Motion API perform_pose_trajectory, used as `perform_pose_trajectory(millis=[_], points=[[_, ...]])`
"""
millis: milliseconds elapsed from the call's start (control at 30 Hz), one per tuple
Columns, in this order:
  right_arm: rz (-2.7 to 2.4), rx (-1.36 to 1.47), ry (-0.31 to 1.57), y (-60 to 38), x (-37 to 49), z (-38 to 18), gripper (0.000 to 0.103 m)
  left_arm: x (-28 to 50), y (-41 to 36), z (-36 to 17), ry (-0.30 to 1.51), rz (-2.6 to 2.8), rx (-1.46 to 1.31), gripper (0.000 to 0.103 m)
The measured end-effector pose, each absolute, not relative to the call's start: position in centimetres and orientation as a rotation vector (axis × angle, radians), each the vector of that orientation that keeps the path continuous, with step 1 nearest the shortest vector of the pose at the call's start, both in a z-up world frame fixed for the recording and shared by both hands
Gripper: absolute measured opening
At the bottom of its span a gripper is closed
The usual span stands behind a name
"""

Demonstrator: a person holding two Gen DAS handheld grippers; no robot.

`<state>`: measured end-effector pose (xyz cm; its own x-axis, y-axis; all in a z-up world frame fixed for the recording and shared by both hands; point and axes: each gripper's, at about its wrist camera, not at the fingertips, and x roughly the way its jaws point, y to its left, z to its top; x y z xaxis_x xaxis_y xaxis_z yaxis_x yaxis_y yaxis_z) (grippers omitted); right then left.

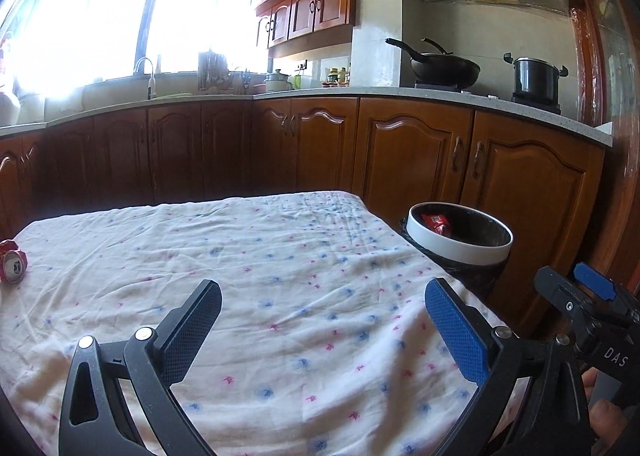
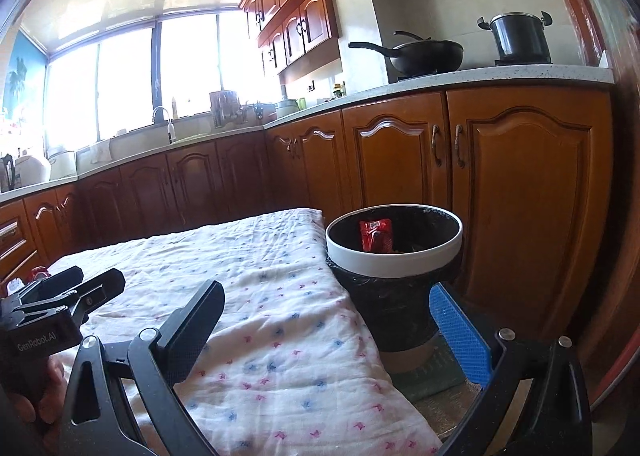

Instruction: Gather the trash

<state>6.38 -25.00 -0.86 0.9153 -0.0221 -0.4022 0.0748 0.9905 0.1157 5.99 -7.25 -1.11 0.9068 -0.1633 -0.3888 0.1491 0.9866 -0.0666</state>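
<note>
Both grippers are spread wide with nothing between their fingers. From the left wrist camera, the left gripper hovers over a table draped in a white cloth printed with small pink and blue flowers. One finger is black and the other has a blue textured pad. At the far left edge of the table lies a crushed red drink can, on its side with its top facing the camera, well apart from the gripper.

Beside the table's right edge stands a round trash bin with a white rim and a black liner. A red wrapper lies inside it.

From the right wrist camera, the right gripper straddles the table's right edge: its black finger sits over the cloth and its blue finger hangs off the table, near the bin's base. The wrapper shows upright against the bin's inner wall.

Behind, wooden cabinets run under a pale counter. A black wok and a dark pot sit on the stove.
</note>
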Motion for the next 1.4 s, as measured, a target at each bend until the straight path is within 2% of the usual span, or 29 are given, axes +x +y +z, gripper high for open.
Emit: perform_pose_trajectory(millis=[1400], points=[[-0.016, 0.153, 0.403, -24.9, 5.9, -0.7, 0.103, 6.6, -5.6, -1.7, 0.407, -0.166, -0.001, 0.102]])
